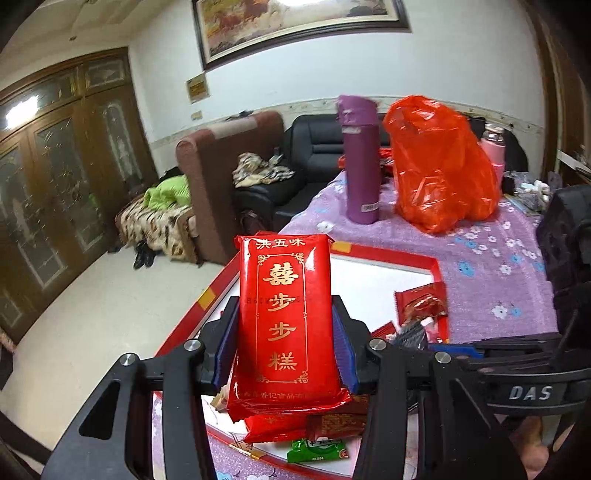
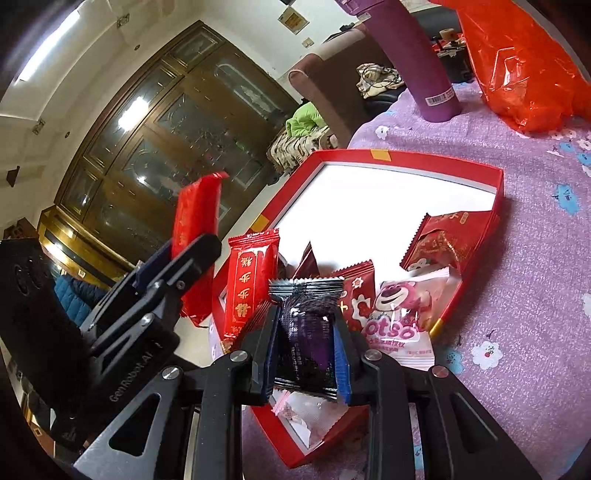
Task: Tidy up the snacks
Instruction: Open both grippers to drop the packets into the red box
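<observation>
Purple floral tablecloth [image 2: 517, 258], red gift box [image 2: 498, 181] half filled with snacks.
Left gripper [image 1: 286, 332] clamped on red cake packet [image 1: 284, 314], right gripper [image 2: 304, 354] clamped on dark purple packet [image 2: 304, 332]; both lifted over box, probably for sorting by kind.

A home living room: black sofa [image 1: 295, 162], brown armchair [image 1: 218, 173], glass-fronted wooden cabinet [image 1: 55, 177], framed painting [image 1: 295, 26], table under a floral cloth [image 1: 487, 266].
</observation>
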`<state>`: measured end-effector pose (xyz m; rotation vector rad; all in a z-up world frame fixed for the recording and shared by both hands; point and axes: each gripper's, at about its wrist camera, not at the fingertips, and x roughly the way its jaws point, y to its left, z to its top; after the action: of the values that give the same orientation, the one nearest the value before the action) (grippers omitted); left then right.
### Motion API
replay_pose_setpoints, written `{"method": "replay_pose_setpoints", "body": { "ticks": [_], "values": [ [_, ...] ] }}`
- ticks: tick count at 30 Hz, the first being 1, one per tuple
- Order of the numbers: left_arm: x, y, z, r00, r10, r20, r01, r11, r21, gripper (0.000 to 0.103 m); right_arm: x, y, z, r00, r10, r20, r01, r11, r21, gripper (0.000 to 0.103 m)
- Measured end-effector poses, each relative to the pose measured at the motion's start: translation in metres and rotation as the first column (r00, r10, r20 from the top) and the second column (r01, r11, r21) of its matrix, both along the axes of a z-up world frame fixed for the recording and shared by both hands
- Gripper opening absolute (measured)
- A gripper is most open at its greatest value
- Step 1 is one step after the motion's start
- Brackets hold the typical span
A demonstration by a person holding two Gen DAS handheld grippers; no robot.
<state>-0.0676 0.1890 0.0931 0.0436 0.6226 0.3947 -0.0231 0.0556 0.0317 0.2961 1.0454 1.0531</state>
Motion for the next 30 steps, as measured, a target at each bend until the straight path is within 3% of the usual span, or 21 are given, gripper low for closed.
{"method": "replay_pose_setpoints", "body": {
  "ticks": [2,3,4,7,12,19,30],
  "values": [
    [0.003,0.004,-0.003,1.000,0.028,-0.014,-0.028,1.000,-0.006,0.047,0.002,-0.001,-0.002,1.000,-0.013,0.008,0.013,1.000,0.015,0.037],
    [0.004,0.006,-0.004,0.999,0.042,-0.019,-0.042,0.999,-0.003,0.048,0.002,-0.001,-0.002,1.000,-0.013,0.011,0.013,1.000,0.018,0.055],
    [0.005,0.007,-0.005,0.998,0.055,-0.023,-0.055,0.998,0.000,0.052,0.002,-0.002,-0.002,1.000,-0.019,0.018,0.019,1.000,0.022,0.063],
    [0.004,0.009,-0.003,0.996,0.081,-0.022,-0.081,0.997,0.008,0.071,0.002,-0.007,0.002,0.998,-0.041,0.048,0.039,0.998,0.040,0.063],
    [-0.001,0.003,0.003,0.996,0.084,-0.002,-0.084,0.994,0.070,0.082,0.004,-0.017,0.011,0.996,-0.070,0.056,0.065,0.994,0.089,0.063],
    [-0.013,0.004,0.016,0.993,0.106,0.052,-0.111,0.990,0.089,0.085,-0.017,-0.012,0.032,0.974,-0.065,0.218,0.052,0.997,0.063,0.064],
    [-0.015,0.013,0.021,0.986,0.154,0.060,-0.158,0.985,0.063,0.085,-0.035,-0.006,0.035,0.937,-0.051,0.346,0.053,0.999,0.005,0.065]
  ]
}}
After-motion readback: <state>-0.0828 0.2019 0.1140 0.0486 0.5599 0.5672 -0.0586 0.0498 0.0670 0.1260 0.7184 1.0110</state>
